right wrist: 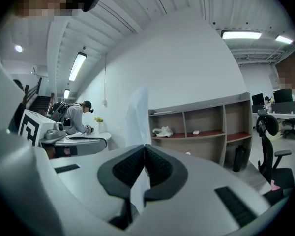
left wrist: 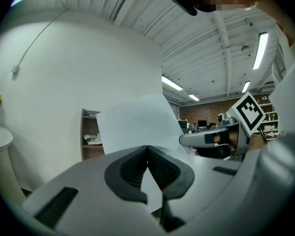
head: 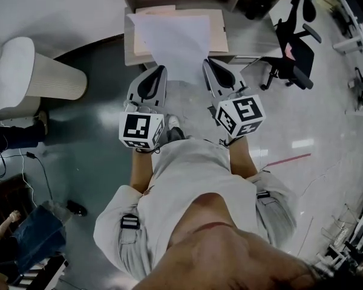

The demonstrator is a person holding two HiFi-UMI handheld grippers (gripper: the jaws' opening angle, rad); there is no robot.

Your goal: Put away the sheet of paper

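— Why pinched at two spots along the near edge?

— Likely to stop the thin white sheet of paper (head: pixel 169 38) sagging (floppy stuff; bound to fold if held by one corner). Held up in the air between both grippers, in front of the grey worktop (head: pixel 248 38) with its pale beige folders (head: pixel 218 35). Not yet put away.

— And the fingers?

— Pressed together on the paper's edge, left gripper (left wrist: pixel 147 149) and right gripper (right wrist: pixel 145 149) alike, with only the sheet between.

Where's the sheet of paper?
Head view, top centre: the sheet of paper is held by the left claw and right claw at its near edge, the desk beyond it.
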